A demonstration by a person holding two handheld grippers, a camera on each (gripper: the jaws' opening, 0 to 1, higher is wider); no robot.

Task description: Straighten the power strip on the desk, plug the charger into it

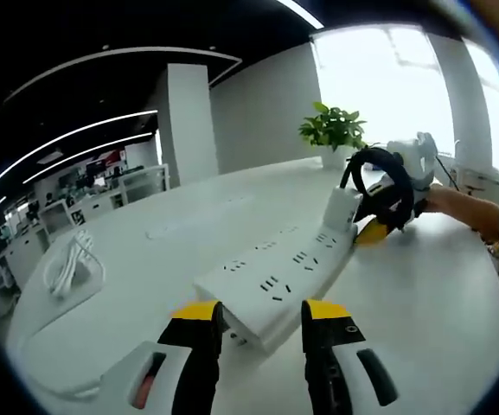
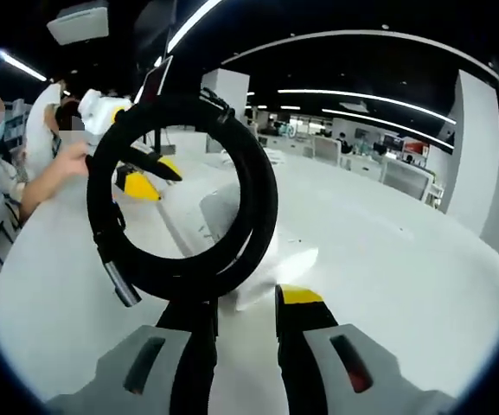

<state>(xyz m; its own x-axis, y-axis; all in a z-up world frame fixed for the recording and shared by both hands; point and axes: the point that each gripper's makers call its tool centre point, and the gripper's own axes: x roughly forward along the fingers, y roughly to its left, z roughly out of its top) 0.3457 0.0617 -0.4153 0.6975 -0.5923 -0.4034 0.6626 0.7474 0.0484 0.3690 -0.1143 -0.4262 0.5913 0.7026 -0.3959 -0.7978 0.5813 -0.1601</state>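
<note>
While the left gripper (image 1: 262, 316) hangs low over the white desk (image 1: 422, 294) w/ its two yellow-tipped jaws spread apart, the near end of the white power strip (image 1: 275, 277) sits just ahead of them, lined up w/ the gap but not clamped. From there the strip runs away from the jaws toward the upper right, sockets facing up, and at its far end the white charger (image 1: 342, 207) stands on or right at the strip; whether its prongs are seated cannot be told. The right gripper (image 1: 377, 226) shows beside that charger in the left gripper view, held by a person's hand (image 1: 457, 206), w/ a black cable coil (image 1: 379, 186) looped at it. A potted plant (image 1: 334, 131) sits well beyond on the desk, and a bundle of white cable (image 1: 72, 264) lies far off to the left of the jaws. In the right gripper view, the right gripper (image 2: 247, 307) has its jaws pinched on the charger (image 2: 271, 268), w/ the black cable coil (image 2: 184, 199) standing up as a big ring right in front of the jaws, its plug end dangling at lower left. Past the ring the power strip (image 2: 180, 229) stretches away, and the left gripper (image 2: 141, 177) is at its far end, gripped by a hand (image 2: 78, 160).
</note>
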